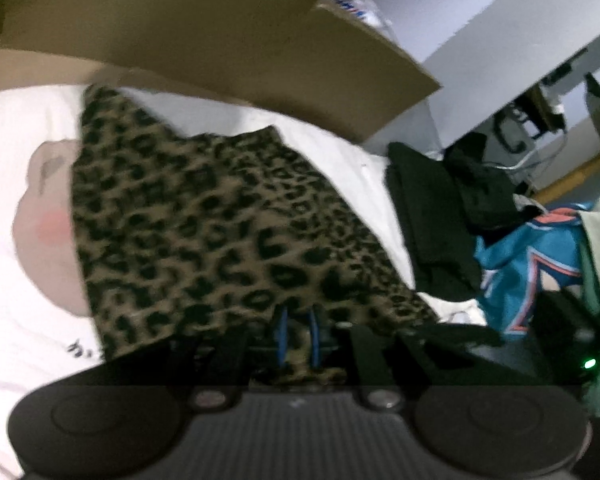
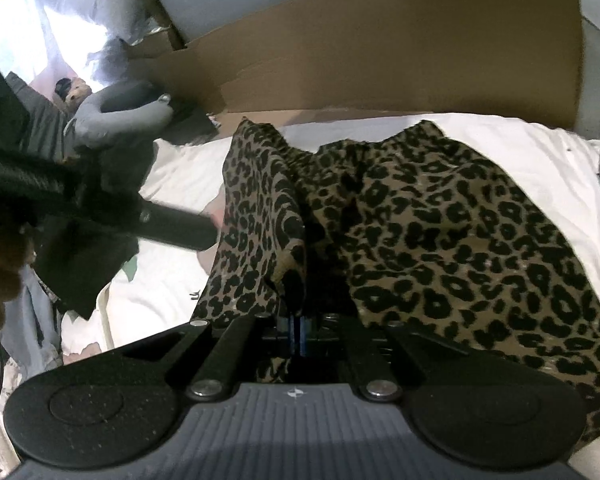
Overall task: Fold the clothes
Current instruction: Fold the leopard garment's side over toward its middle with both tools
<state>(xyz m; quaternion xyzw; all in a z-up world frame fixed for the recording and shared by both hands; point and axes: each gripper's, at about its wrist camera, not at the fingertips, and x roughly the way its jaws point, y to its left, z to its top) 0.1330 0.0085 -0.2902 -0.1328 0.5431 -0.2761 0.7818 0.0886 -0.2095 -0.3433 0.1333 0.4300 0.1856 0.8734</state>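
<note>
A leopard-print garment (image 1: 204, 224) lies spread over a white sheet (image 1: 4, 312), reaching from the near edge to the cardboard at the back. My left gripper (image 1: 298, 330) is shut on its near hem, cloth pinched between the blue pads (image 1: 281, 332). In the right wrist view the same leopard-print garment (image 2: 452, 232) drapes up and bunches in the middle. My right gripper (image 2: 296, 320) is shut on a fold of it, the fingers mostly buried in cloth. The left gripper's dark body (image 2: 100, 208) comes in from the left, held by a hand (image 2: 0, 264).
A tall cardboard sheet (image 2: 380, 48) stands along the far side of the bed. Black clothes (image 1: 440, 208) and a teal and orange garment (image 1: 528, 264) are piled at the right. A grey plush toy (image 2: 116, 116) and dark clothing lie at the left.
</note>
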